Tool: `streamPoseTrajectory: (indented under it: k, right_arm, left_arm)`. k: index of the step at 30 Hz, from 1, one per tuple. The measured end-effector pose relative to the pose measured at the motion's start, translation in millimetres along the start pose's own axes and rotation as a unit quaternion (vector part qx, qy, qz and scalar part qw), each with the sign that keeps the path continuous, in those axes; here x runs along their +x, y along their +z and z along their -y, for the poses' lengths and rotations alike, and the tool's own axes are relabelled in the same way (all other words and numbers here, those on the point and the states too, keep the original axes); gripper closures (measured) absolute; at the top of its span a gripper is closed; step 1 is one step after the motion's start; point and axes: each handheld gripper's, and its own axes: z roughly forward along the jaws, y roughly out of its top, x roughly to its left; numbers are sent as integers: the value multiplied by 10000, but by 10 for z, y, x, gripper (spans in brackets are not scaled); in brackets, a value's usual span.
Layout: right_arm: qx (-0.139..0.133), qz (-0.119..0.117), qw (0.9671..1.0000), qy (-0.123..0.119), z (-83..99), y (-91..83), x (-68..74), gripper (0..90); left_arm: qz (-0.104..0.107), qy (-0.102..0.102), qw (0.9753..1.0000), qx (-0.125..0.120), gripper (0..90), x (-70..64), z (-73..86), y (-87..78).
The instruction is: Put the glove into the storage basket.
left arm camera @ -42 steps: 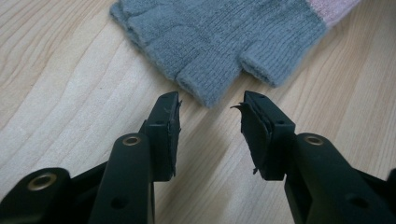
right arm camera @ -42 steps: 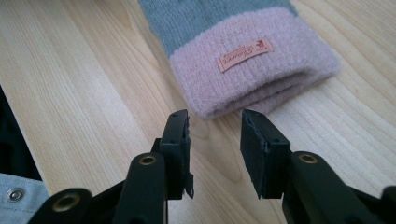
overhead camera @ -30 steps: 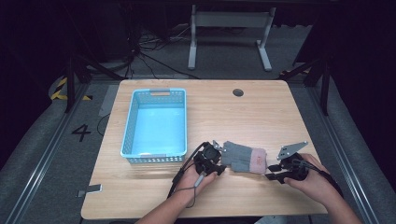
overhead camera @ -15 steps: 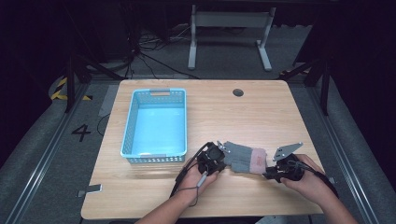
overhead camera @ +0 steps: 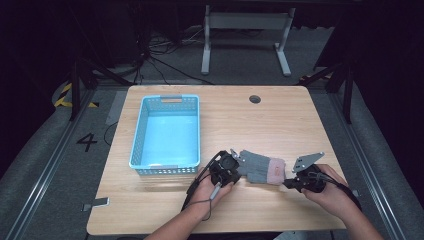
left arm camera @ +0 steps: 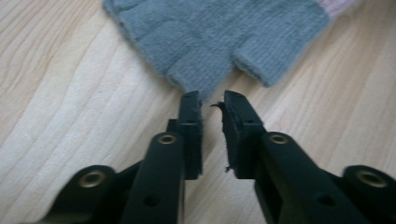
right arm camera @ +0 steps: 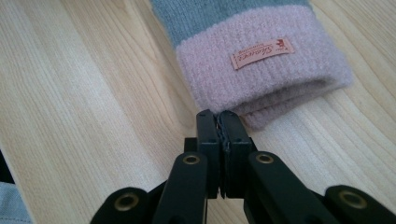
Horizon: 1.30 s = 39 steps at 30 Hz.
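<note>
A grey knit glove [overhead camera: 257, 168] with a pink cuff [right arm camera: 261, 74] lies flat on the wooden table [overhead camera: 280, 125], near the front edge. My left gripper [overhead camera: 236, 161] is at the glove's finger end. In the left gripper view [left arm camera: 210, 100] its jaws stand narrowly open, their tips right at a grey glove finger [left arm camera: 196, 79], with nothing between them. My right gripper [overhead camera: 287, 183] is at the cuff end. In the right gripper view [right arm camera: 217, 115] its jaws are pressed together and touch the cuff's near corner. I cannot tell whether any fabric is pinched.
An empty light-blue plastic basket [overhead camera: 165, 170] stands at the table's left, just left of my left hand. A round cable hole [overhead camera: 255, 99] sits near the far edge. The left gripper's cable [overhead camera: 197, 192] trails toward the front edge.
Both grippers have edged slightly closer to the glove's two ends. The glove itself has not visibly moved.
</note>
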Motion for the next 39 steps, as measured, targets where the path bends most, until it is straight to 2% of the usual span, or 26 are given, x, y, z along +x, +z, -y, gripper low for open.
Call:
streamPoseTrajectory:
  k: [3, 6, 8, 11, 15, 20, 23, 26, 29, 34, 36, 39]
  right_arm:
    - [-9, -1, 10000, 5, 0, 1, -6, 892]
    - [-5, -9, 10000, -5, 1, 5, -9, 892]
    - [-4, -16, 10000, -27, -4, 4, -11, 892]
    - [-21, 9, 10000, -44, -10, 3, -5, 892]
    - [-70, 76, 9999, -65, -19, -16, 5, 895]
    - [-190, 409, 9988, -211, -40, -92, 33, 900]
    - [-234, 610, 9974, -293, -51, -134, 25, 900]
    - [-262, 830, 9958, -275, -50, -145, -13, 900]
    - [-183, 866, 9957, -276, -29, -112, -67, 900]
    - [-131, 769, 9968, -146, 21, -26, -121, 895]
    - [-20, 613, 9981, -29, 40, 16, -132, 860]
    - [-177, 530, 9984, 77, 54, -28, -136, 808]
  left_arm:
    - [-30, -62, 10000, 29, 690, 27, -2, 29]
    - [-57, -67, 9999, 74, 683, 46, -36, 49]
    - [32, -62, 9999, 83, 734, 48, -60, 61]
    - [-20, 57, 9999, 139, 853, 16, -86, 64]
    - [-62, 171, 9997, 171, 882, -12, -102, 35]
    - [-194, 274, 9994, 43, 887, -53, -108, -23]
    - [-223, 339, 9992, -16, 887, -85, -119, -44]
    - [-187, 373, 9991, 4, 887, -102, -130, -34]
    - [-112, 360, 9993, 65, 886, -99, -139, 10]
    - [7, 317, 9993, 191, 875, -78, -126, 67]
    - [57, 251, 9996, 122, 816, -69, -119, 55]
    - [182, 145, 9997, -13, 696, -58, -111, 11]
